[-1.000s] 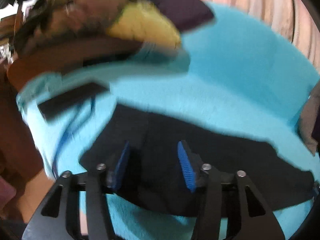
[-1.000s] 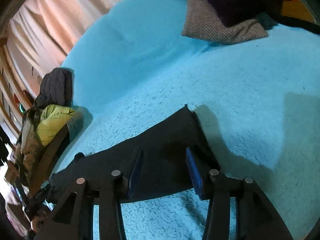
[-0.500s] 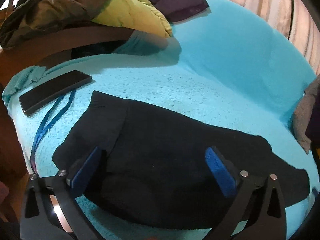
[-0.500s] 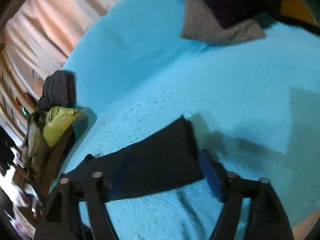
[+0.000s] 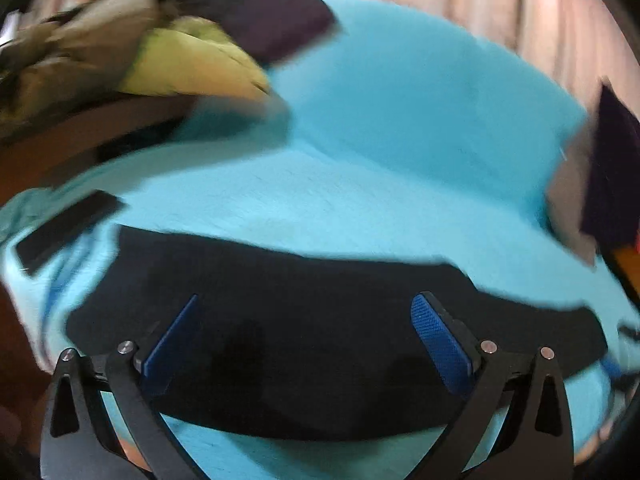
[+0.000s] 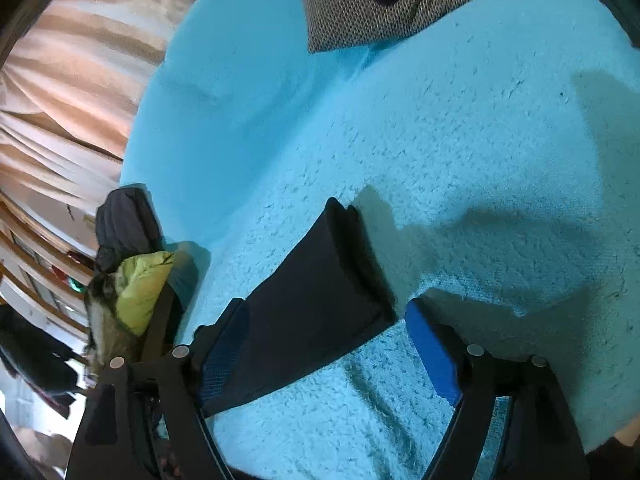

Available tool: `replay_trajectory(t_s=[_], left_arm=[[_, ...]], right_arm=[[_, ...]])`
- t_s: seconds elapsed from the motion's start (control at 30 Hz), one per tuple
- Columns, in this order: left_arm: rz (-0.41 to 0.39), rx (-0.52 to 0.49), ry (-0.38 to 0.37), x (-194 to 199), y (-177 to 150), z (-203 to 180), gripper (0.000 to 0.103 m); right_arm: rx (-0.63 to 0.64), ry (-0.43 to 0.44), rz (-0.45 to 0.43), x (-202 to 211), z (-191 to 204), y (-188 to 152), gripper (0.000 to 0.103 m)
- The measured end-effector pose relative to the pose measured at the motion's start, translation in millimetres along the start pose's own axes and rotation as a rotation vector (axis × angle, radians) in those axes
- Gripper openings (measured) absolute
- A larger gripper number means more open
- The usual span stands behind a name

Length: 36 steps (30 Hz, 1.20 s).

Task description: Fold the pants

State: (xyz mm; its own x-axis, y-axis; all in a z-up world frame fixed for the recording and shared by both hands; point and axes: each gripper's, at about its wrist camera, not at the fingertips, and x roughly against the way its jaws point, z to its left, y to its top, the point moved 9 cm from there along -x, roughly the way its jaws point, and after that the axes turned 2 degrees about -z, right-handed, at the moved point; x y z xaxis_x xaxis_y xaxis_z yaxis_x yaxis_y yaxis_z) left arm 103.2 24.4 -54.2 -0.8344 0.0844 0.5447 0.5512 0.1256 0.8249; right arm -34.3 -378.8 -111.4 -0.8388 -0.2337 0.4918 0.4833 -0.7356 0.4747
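Black pants (image 5: 304, 320) lie folded lengthwise in a long band across a turquoise fleece blanket (image 5: 400, 140). My left gripper (image 5: 306, 320) hovers over their middle, wide open, blue pads apart and pressing on nothing. In the right wrist view the pants' leg end (image 6: 320, 292) lies flat on the blanket (image 6: 460, 140). My right gripper (image 6: 324, 344) is above that end with its jaws opening; the cloth lies between the pads (image 6: 430, 352) but they do not press on it.
A black phone (image 5: 64, 228) with a blue lanyard lies left of the pants. A pile of jackets (image 5: 160, 52), one yellow-green, sits at the back left. A grey and purple cushion (image 6: 380, 4) rests at the far right. Curtains (image 6: 72, 80) hang behind.
Both grippers let go of the pants and opened wide. The left one drew back and shifted right over the band; the right one rolled and shifted, leaving the leg end flat.
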Motion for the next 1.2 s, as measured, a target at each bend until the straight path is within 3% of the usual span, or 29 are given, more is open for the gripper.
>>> replay_trajectory(t_s=[0.1, 0.2, 0.27, 0.37, 0.53, 0.83, 0.97, 1.2], left_arm=[[0.136, -0.044, 0.061, -25.7, -22.0, -3.2, 0.103], [0.123, -0.073, 0.098, -27.6, -20.5, -5.5, 0.103], [0.125, -0.060, 0.091, -28.5, -19.5, -3.5, 0.103], [0.127, -0.062, 0.093, -27.5, -22.5, -4.9, 0.103], [0.130, -0.061, 0.090, -26.1, -23.2, -5.3, 0.103], [0.126, -0.068, 0.095, -24.5, -24.0, -7.2, 0.103], [0.125, -0.070, 0.097, -24.6, -24.1, -7.0, 0.103], [0.129, -0.068, 0.094, -25.0, -24.0, -7.2, 0.103]], right_arm=[[0.094, -0.067, -0.010, -5.9, 9.8, -4.7, 0.088], [0.236, -0.129, -0.010, -14.5, 22.2, -13.2, 0.101], [0.301, -0.159, -0.018, -19.5, 28.8, -19.4, 0.103], [0.315, -0.183, -0.045, -20.2, 28.6, -22.0, 0.103], [0.270, -0.150, -0.069, -16.9, 24.9, -19.3, 0.103], [0.330, -0.170, -0.040, -20.7, 27.3, -22.7, 0.103], [0.267, -0.112, -0.033, -15.5, 26.6, -19.3, 0.103], [-0.058, 0.119, 0.003, 6.3, 10.6, -6.0, 0.098]])
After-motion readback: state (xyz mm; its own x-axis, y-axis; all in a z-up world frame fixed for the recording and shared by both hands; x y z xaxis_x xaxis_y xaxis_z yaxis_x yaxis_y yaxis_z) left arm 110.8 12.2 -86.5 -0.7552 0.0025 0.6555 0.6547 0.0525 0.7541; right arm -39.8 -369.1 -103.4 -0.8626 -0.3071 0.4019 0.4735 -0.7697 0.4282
